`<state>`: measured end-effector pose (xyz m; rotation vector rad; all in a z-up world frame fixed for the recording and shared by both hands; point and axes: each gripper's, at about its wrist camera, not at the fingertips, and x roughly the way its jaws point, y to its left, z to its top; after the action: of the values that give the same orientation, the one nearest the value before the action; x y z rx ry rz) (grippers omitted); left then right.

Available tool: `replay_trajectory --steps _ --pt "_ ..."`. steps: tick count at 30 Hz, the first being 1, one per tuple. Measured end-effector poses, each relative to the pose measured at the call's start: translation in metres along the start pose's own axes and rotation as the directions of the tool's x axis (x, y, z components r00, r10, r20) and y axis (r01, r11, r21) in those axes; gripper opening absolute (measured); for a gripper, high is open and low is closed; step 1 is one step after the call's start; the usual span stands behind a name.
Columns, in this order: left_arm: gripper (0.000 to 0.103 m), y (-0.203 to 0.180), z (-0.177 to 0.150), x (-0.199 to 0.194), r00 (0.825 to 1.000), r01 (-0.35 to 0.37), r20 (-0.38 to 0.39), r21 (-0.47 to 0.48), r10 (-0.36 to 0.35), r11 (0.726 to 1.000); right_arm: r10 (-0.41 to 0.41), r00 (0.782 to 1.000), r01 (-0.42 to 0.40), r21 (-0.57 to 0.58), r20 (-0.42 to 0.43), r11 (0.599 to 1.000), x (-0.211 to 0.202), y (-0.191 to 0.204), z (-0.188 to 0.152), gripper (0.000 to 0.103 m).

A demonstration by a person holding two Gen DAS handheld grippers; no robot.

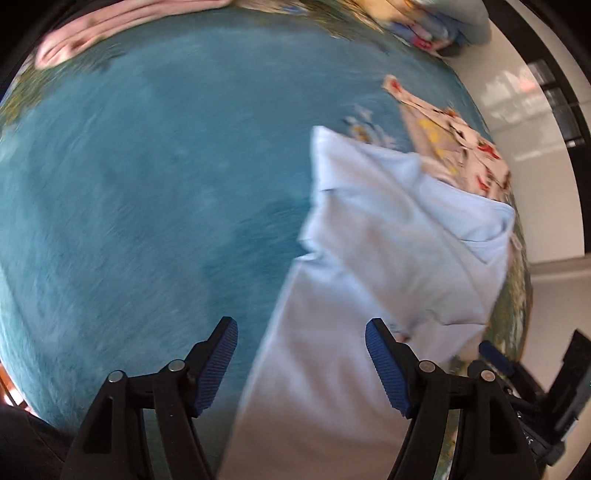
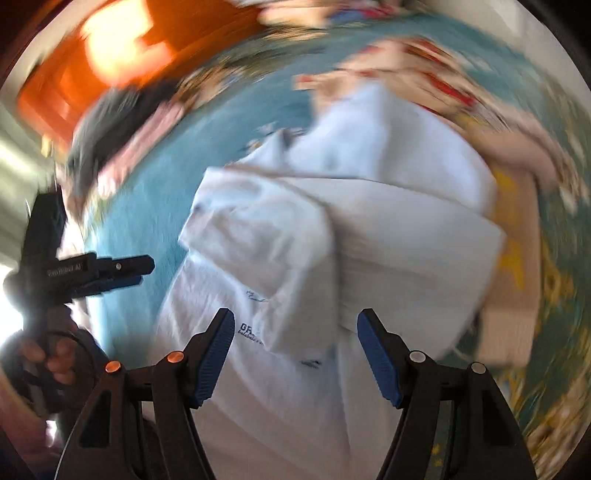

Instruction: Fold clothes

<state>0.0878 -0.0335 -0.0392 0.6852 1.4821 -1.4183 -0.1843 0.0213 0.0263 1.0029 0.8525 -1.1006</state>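
Observation:
A pale blue shirt [image 1: 388, 236] lies partly folded on the blue rug [image 1: 147, 184], to the right in the left wrist view. My left gripper [image 1: 301, 363] is open above the shirt's near edge and holds nothing. In the blurred right wrist view the same shirt [image 2: 332, 229] shows dark printed lettering and a sleeve folded over the body. My right gripper [image 2: 295, 360] is open above it and empty. The left gripper [image 2: 110, 271] shows at that view's left edge, held in a hand. The right gripper [image 1: 496, 356] shows at the left wrist view's right edge.
A patterned cream garment [image 1: 454, 136] lies past the shirt, partly under it; it also shows in the right wrist view [image 2: 424, 66]. A pink garment [image 1: 122, 22] lies at the rug's far left. A pile of clothes [image 1: 436, 26] sits at the far right. A white wall [image 1: 535, 122] borders the right.

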Motion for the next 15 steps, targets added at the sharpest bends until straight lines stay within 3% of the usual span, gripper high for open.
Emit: replay_trajectory --steps 4,6,9,12,15 --pt "0.075 0.031 -0.005 -0.002 0.999 0.041 0.020 -0.094 -0.039 0.995 -0.010 0.998 0.005 -0.096 -0.057 0.995 0.022 0.038 0.002 0.070" --pt "0.075 0.034 -0.004 -0.011 0.997 0.063 0.058 -0.101 -0.057 0.993 -0.060 0.994 0.048 -0.130 -0.089 0.990 0.037 0.051 0.001 0.070" --pt "0.075 0.034 -0.005 -0.012 0.997 0.068 0.050 -0.087 -0.064 0.994 -0.129 0.980 0.119 -0.072 -0.150 0.990 0.060 0.047 -0.001 0.070" --pt "0.075 0.034 -0.005 -0.011 0.997 0.075 0.040 -0.080 -0.072 0.994 -0.158 0.977 0.149 -0.076 -0.144 0.986 0.066 0.051 -0.001 0.070" --pt "0.075 0.037 -0.005 -0.014 0.994 0.096 0.055 -0.086 -0.091 0.992 -0.252 0.956 0.243 -0.073 -0.150 0.967 0.064 0.052 0.000 0.062"
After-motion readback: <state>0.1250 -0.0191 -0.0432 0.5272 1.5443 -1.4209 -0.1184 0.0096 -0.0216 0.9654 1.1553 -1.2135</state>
